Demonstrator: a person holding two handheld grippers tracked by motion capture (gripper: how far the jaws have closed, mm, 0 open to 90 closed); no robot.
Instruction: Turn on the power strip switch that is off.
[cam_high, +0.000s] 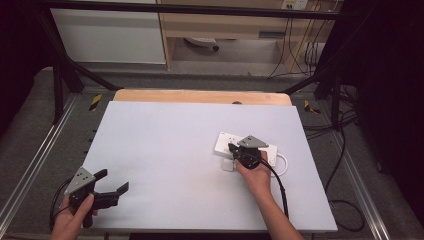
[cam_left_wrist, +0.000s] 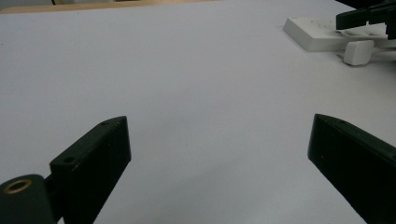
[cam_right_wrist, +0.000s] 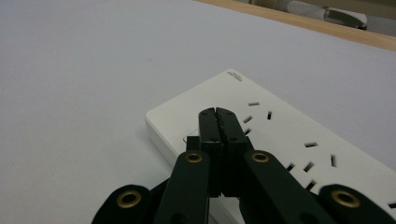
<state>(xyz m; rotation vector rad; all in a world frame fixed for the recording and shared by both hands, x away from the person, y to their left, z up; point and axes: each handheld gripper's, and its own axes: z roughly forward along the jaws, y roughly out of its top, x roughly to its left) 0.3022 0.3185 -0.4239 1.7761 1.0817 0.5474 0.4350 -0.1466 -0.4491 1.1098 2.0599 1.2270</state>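
Over the power strip (cam_right_wrist: 299, 140) at right, my right gripper (cam_right_wrist: 218, 114) is closed empty; press its switch squarely, left gripper (cam_high: 114, 184) open.

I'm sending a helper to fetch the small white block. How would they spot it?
Start at the pale grey table top and find the long white plastic power strip on its right half. At the strip's near edge lies the small white rounded block: much smaller, squarish and without socket slots.
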